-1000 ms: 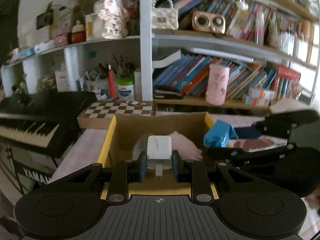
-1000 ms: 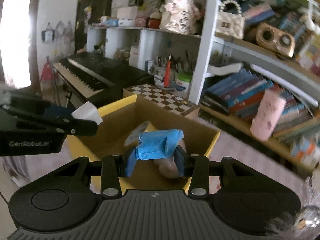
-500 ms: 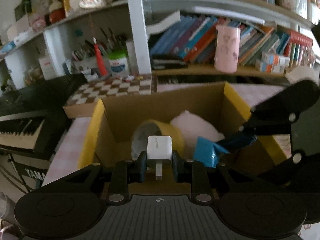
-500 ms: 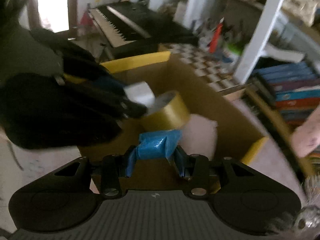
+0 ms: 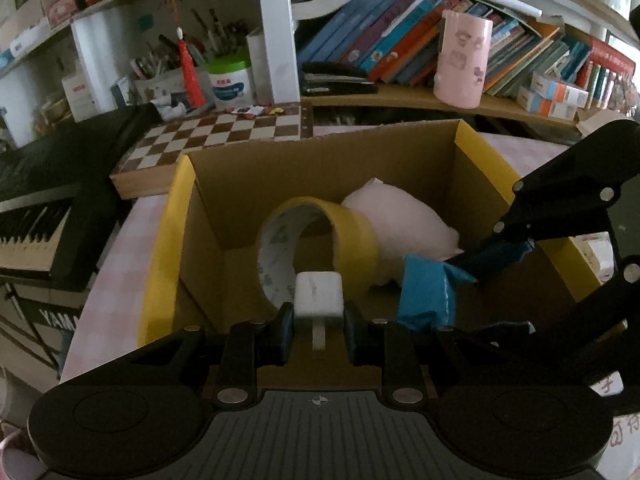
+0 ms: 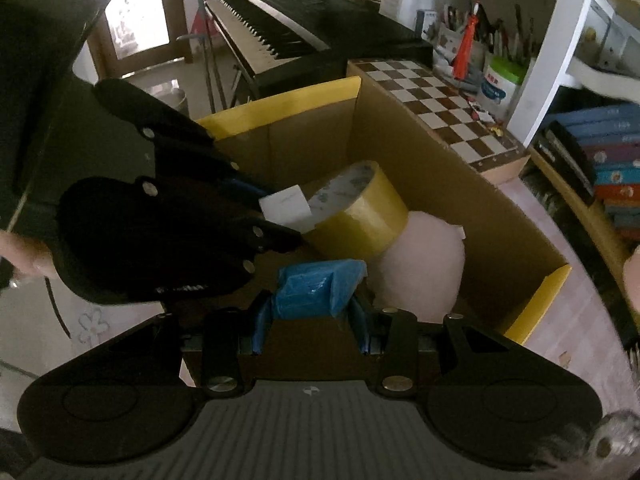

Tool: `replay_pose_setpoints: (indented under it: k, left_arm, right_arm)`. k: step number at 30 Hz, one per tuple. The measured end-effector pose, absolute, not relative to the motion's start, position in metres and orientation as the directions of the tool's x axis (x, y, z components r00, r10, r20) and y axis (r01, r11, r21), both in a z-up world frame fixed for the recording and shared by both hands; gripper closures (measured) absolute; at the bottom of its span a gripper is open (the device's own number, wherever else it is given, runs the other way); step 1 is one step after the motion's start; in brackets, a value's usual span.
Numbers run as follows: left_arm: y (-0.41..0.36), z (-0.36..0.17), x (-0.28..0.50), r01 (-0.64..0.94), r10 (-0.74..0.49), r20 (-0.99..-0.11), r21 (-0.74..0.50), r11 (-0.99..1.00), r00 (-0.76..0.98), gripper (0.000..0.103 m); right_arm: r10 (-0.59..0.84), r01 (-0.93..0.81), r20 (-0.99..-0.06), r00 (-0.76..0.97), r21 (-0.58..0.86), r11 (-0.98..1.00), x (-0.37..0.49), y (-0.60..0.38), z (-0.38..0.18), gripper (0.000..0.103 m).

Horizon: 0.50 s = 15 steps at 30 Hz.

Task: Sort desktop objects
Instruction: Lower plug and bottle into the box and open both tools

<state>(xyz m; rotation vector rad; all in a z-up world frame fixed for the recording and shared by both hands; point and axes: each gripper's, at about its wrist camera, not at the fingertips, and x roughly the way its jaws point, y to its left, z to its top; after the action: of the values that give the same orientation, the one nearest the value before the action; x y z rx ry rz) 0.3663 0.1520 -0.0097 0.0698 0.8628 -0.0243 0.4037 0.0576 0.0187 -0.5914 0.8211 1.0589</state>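
The left gripper point(image 5: 319, 326) pinches a white charger point(image 5: 319, 295) over the near-left part of the cardboard box point(image 5: 320, 160), just in front of the yellow tape roll point(image 5: 320, 240) lying inside. Released here, the charger would likely knock the roll or wedge in its hollow. A pink soft bundle point(image 5: 400, 220) lies behind the roll. To the right, the right gripper point(image 6: 310, 312) squeezes a blue crinkled packet point(image 6: 316, 290) above the box; with both tools so close together, a careless opening could make them collide.
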Motion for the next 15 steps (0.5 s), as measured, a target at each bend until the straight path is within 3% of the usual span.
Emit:
replay_pose_setpoints:
  k: [10,11,13,15]
  left_arm:
    - [0.150,-0.015,0.370,0.078,-0.003,-0.776,0.059,0.995,0.630,0.077]
    - [0.150,-0.014,0.370,0.081,-0.010,-0.777,0.054,0.995,0.630,0.076]
    - [0.150,-0.014,0.369,0.082,-0.016,-0.772,0.047,0.996,0.636,0.063]
    - [0.149,-0.011,0.368,0.074,-0.013,-0.761,0.046,0.996,0.649,0.060]
  right_arm:
    - [0.525,-0.888,-0.840,0.136,0.132,0.441,0.420,0.051,0.009,0.065]
    - [0.525,-0.882,-0.841,0.134,0.140,0.449,0.420,0.050,0.009,0.061]
    - [0.522,-0.870,-0.842,0.136,0.150,0.470,0.421,0.048,0.008,0.059]
    - [0.523,-0.868,-0.840,0.146,0.145,0.475,0.418,0.049,0.008,0.059]
